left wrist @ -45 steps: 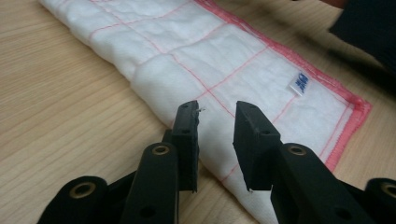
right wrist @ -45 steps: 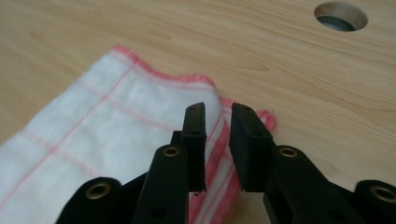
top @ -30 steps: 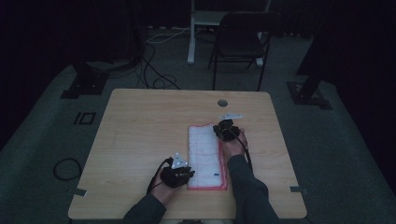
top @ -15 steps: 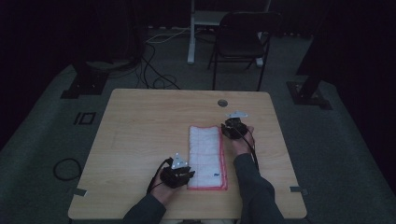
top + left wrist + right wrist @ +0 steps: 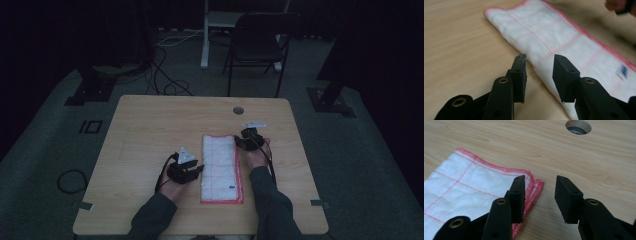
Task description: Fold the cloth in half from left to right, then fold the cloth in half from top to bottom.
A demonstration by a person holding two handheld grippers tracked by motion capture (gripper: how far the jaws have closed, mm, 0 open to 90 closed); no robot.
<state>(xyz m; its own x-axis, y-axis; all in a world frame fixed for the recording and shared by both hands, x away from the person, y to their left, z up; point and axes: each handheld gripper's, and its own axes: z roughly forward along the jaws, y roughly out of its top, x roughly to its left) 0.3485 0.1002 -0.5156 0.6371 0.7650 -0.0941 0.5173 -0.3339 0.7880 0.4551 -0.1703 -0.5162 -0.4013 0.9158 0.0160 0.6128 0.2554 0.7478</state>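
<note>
- The folded cloth (image 5: 221,167) lies long and narrow at the table's (image 5: 150,130) centre-right, its red hem running toward twelve o'clock;
- My left gripper (image 5: 539,72) is released at the cloth's nine o'clock edge, jaws just opening and apart over the fold, pressing nothing;
- My right gripper (image 5: 540,195) is likewise released, jaws just opening at the stacked far corner near the table's hole (image 5: 578,126);
- To do this well, I judge both should lift clear without dragging layers.

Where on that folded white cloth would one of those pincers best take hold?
Probably at the far right corner of the cloth, coming in low from the right. There the red-stitched layers stack at the edge, just by the open right gripper, so one jaw could slip underneath.
</note>
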